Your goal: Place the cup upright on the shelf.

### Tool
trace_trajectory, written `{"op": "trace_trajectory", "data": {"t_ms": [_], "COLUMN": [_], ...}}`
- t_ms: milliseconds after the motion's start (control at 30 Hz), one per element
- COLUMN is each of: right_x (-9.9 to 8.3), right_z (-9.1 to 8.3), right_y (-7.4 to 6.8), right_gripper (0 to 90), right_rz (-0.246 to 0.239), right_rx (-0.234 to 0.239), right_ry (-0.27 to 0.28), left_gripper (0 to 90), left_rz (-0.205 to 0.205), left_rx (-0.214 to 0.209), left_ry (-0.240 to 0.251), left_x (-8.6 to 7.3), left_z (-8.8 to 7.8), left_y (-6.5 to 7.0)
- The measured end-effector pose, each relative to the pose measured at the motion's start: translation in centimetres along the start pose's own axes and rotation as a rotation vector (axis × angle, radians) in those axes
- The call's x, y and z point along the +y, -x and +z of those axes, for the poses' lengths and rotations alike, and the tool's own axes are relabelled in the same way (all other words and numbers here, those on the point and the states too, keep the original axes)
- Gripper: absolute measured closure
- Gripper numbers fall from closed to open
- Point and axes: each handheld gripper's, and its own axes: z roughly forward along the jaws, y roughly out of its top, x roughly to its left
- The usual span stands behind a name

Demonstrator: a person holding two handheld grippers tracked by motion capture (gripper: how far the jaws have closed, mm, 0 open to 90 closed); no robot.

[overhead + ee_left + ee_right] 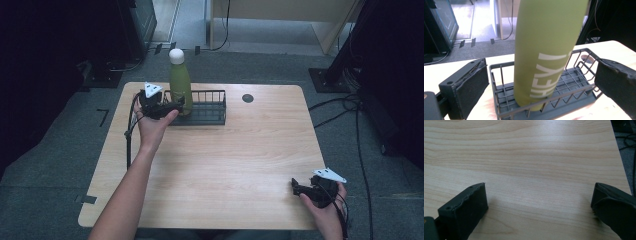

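Note:
A tall green bottle [180, 82] with a white cap stands upright in the left end of a dark wire basket [207, 114] at the table's far side. In the left gripper view the green bottle [546, 50] carries white lettering and rises from the wire basket [576, 82]. My left gripper [172, 106] is open right at the basket's left end, its jaws either side of the bottle without touching it. My right gripper [299, 187] rests open low over the bare wood near the table's front right corner, holding nothing.
The wooden table [240, 160] has a round cable hole [248, 98] at its far right. Cables [350, 107] lie on the grey floor to the right, and dark equipment stands [327, 75] sit beyond the table.

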Motion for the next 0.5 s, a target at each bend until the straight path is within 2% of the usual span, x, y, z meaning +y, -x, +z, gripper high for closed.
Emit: {"op": "trace_trajectory", "data": {"t_ms": [167,500], "right_x": [0.0,0.0], "right_z": [0.0,0.0], "right_y": [0.0,0.0], "right_gripper": [0.1,0.1], "right_rz": [0.0,0.0], "right_rx": [0.0,0.0], "right_ry": [0.0,0.0], "left_gripper": [0.0,0.0], "left_rz": [0.017,0.009], "left_rx": [0.004,0.009], "left_ry": [-0.002,-0.022], "left_x": [-1.2,-3.7], "left_z": [-1.7,-3.9], "left_y": [0.0,-0.2]}}
